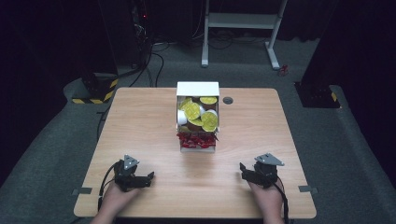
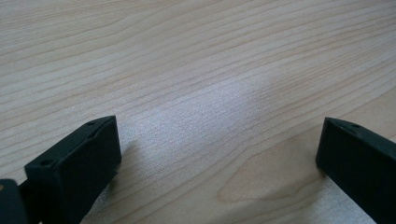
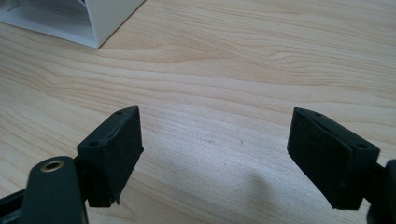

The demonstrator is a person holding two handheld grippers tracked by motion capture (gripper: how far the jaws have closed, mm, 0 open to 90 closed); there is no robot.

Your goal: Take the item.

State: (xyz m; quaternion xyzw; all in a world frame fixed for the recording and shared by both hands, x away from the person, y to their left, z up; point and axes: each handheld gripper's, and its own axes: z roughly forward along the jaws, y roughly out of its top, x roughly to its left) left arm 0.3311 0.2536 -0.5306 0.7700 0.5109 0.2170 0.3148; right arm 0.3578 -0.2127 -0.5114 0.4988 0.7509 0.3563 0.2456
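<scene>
White box (image 1: pixel 197 88): table (image 1: pixel 140 121) middle, far of both grippers, holding yellow-lidded cups (image 1: pixel 192 110) and red packets (image 1: pixel 196 140).
Left gripper (image 1: pixel 150 177): near left, jaws wide, empty.
Right gripper (image 1: pixel 242 169): near right, jaws wide, empty.

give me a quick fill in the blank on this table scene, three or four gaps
1. The white box in the middle of the table has two compartments; the far one holds small cups with ____ lids.
2. The near compartment holds wrapped sweets coloured ____.
3. The jaws of the left gripper and the right gripper both stand ____, with nothing between them.
4. In the high view, both grippers rest on the side of the table ____ to the person.

Missing words: yellow; red; open; nearest
</scene>
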